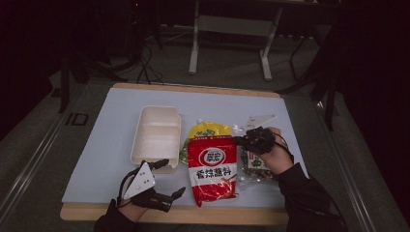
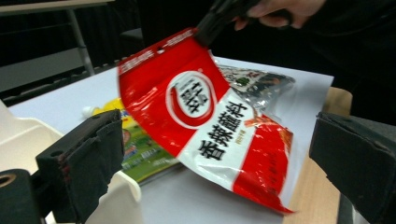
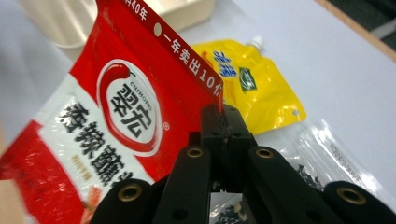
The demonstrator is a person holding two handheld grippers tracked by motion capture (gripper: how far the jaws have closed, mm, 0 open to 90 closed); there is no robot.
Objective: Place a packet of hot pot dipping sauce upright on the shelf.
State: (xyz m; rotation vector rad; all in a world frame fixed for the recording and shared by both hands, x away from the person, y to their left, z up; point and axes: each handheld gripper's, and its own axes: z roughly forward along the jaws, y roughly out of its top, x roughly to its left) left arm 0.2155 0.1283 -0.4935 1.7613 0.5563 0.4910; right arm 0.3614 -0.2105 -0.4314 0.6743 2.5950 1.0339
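The right tool (image 1: 240, 139) is clamped on the top corner of the red packet (image 1: 212, 169), mid-worktop. At seven o'clock, the left tool (image 1: 172, 177) gapes wide, holding nothing.

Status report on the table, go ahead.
Right gripper shut on red packet top corner, lifting it. Left gripper open, near white tray. Yellow pouch lies underneath.
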